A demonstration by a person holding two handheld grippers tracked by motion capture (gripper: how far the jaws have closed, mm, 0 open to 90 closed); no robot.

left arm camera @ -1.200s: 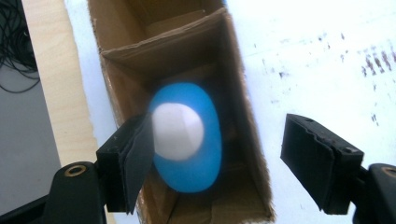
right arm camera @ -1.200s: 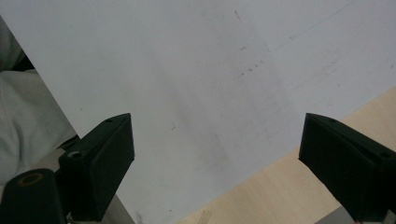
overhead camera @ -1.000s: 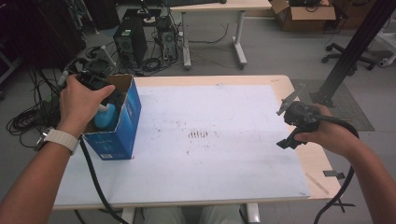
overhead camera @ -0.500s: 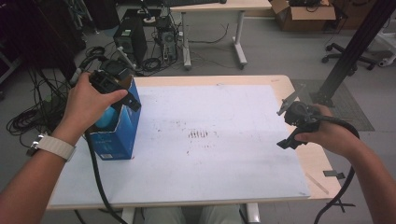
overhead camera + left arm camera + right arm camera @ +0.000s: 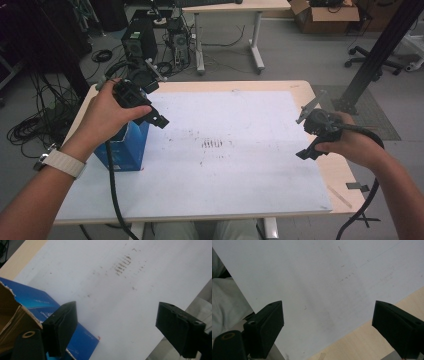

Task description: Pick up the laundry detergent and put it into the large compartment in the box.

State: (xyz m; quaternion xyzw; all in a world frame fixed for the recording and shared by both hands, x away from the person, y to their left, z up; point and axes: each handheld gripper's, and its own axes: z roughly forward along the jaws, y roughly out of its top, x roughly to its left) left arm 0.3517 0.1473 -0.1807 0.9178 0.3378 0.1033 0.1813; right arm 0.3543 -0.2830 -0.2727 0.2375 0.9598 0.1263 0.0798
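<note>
White smudged sheet (image 5: 240, 165) bears torn blue cardboard box (image 5: 127, 150).

A blue cardboard box (image 5: 127, 145) stands upright, top flaps open, near the table's left edge.

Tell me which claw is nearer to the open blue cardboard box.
Left. The left claw hangs just above the open blue cardboard box; the right claw is across the table, near its opposite edge.

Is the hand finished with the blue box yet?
Looks nearly finished. The blue box stands open on the white sheet; what's inside is hidden. The left gripper, above the box's edge, has just been opening its jaws, nothing between them. The right gripper waits open and empty. What's left is unclear.
</note>
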